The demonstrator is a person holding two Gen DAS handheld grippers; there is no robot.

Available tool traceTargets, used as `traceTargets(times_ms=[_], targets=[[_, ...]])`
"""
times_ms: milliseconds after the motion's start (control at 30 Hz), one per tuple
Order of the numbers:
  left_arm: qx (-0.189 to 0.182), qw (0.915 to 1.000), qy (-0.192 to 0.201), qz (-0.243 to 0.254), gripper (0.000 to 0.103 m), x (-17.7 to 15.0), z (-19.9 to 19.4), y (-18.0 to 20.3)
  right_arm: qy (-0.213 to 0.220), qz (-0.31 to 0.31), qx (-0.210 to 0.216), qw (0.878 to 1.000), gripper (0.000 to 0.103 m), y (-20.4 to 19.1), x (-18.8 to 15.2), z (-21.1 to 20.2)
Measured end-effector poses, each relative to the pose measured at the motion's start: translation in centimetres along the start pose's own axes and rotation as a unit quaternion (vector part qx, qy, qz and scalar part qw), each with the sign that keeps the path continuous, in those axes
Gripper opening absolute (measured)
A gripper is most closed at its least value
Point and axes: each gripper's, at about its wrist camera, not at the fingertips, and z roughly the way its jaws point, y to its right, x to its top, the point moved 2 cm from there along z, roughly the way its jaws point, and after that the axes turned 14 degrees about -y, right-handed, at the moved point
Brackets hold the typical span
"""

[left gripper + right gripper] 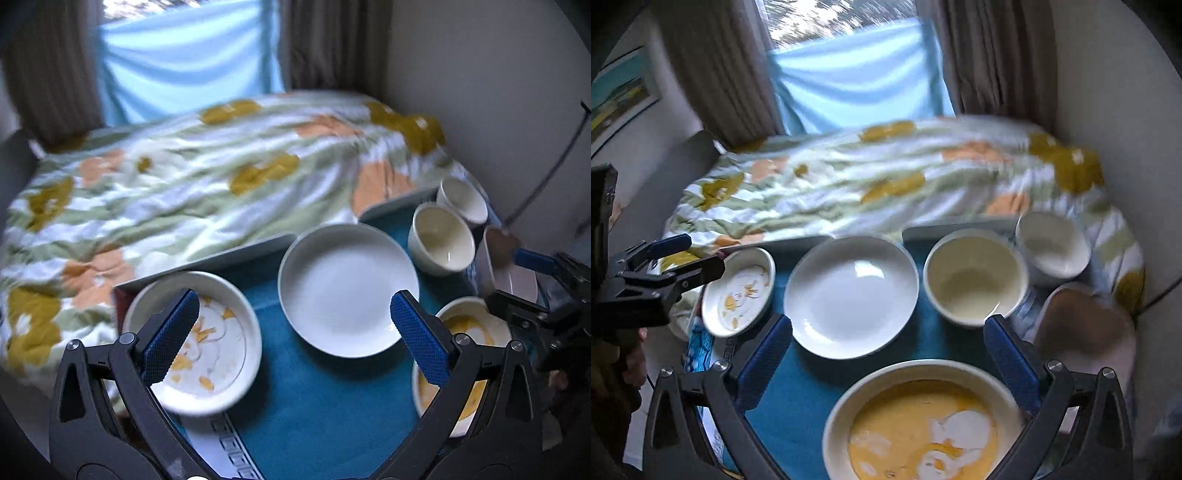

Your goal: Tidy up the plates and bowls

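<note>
Left gripper [295,325]: jaws spread wide, nothing between them, above the teal cloth [325,402].
Right gripper [888,354]: jaws spread wide, holding nothing, over the near side.
White plate [851,295]: middle of the cloth, empty.
Small flowered plate [738,290]: far left, just beside the white plate.
Yellow plate [923,421]: nearest, right of centre.
Two bowls [975,277]: far right, side by side, upright.
Floral bedspread [184,173]: behind everything.

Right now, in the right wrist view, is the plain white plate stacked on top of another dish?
No, the plain white plate lies alone on the blue cloth, with cloth showing around it.
</note>
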Motion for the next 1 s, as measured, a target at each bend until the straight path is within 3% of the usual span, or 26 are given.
traceTargets(times_ms=[133, 233, 333, 400, 533, 667, 767, 800, 1000], targets=[[-0.049, 0.9967, -0.054, 0.035, 0.097, 1.7, 5.3, -1.3, -0.052, 0.045, 0.004, 0.998, 0.102, 0.4, 1.1, 4.6], [-0.081, 0.9903, -0.104, 0.042, 0.080, 2.4, 9.5, -2.0, -0.078, 0.072, 0.000, 0.994, 0.093, 1.1, 1.7, 7.5], [-0.100, 0.9836, -0.141, 0.051, 0.072, 2.9, 12.5, -2.3, -0.093, 0.095, 0.009, 0.991, 0.080, 1.8, 2.2, 9.3], [-0.102, 0.9810, -0.154, 0.060, 0.063, 3.1, 14.0, -2.3, -0.103, 0.103, 0.009, 0.989, 0.065, 2.1, 2.4, 10.4], [-0.114, 0.9770, -0.168, 0.065, 0.056, 3.5, 15.5, -2.2, -0.117, 0.110, 0.011, 0.987, 0.054, 2.2, 2.5, 11.9], [-0.117, 0.9742, -0.179, 0.074, 0.050, 3.6, 16.5, -1.9, -0.127, 0.121, 0.022, 0.984, 0.036, 2.3, 2.3, 12.7], [-0.118, 0.9739, -0.180, 0.073, 0.047, 3.7, 16.9, -1.6, -0.128, 0.122, 0.024, 0.984, 0.033, 2.3, 2.3, 12.7], [-0.118, 0.9735, -0.181, 0.074, 0.041, 3.7, 17.0, -1.5, -0.129, 0.124, 0.026, 0.984, 0.028, 2.3, 2.4, 12.7], [-0.108, 0.9757, -0.176, 0.073, 0.026, 3.8, 17.1, -1.9, -0.131, 0.122, 0.020, 0.984, 0.019, 2.2, 2.3, 12.7]])
